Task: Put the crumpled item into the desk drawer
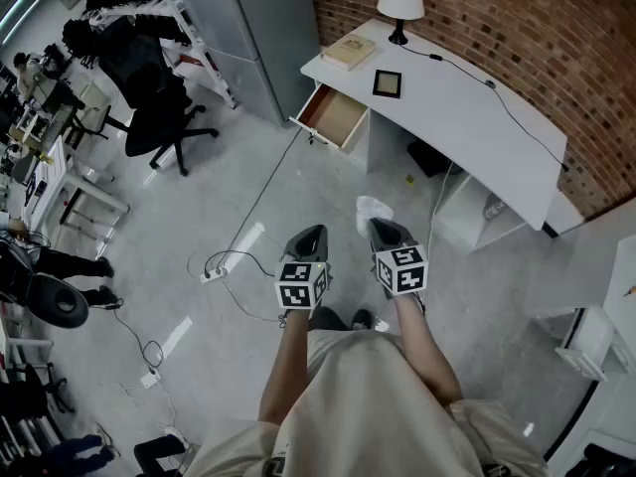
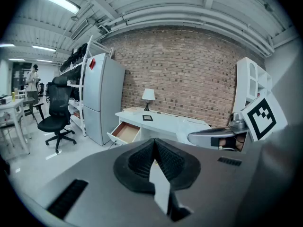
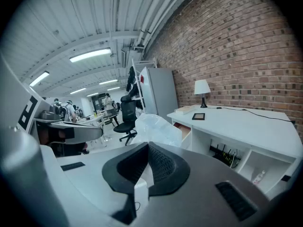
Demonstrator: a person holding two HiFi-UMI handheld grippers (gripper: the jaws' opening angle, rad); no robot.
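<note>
My right gripper [image 1: 376, 229] is shut on a crumpled clear plastic bag [image 1: 374, 209], which sticks out past its jaws as a pale wad [image 3: 158, 128]. Beside it my left gripper [image 1: 310, 238] is shut with nothing in it, its pads pressed together [image 2: 154, 151]. Ahead stands a white curved desk [image 1: 467, 117] against a brick wall, with its wooden-lined drawer [image 1: 334, 115] pulled open at the left end. That open drawer [image 2: 125, 131] shows in the left gripper view too. Both grippers hang over the floor, well short of the desk.
On the desk stand a white lamp [image 1: 399, 3], a book [image 1: 349, 50] and a small black frame [image 1: 388, 83]. A grey cabinet [image 1: 263, 28] stands left of the drawer, a black office chair [image 1: 159, 117] farther left. Cables and a power strip [image 1: 212, 275] lie on the floor.
</note>
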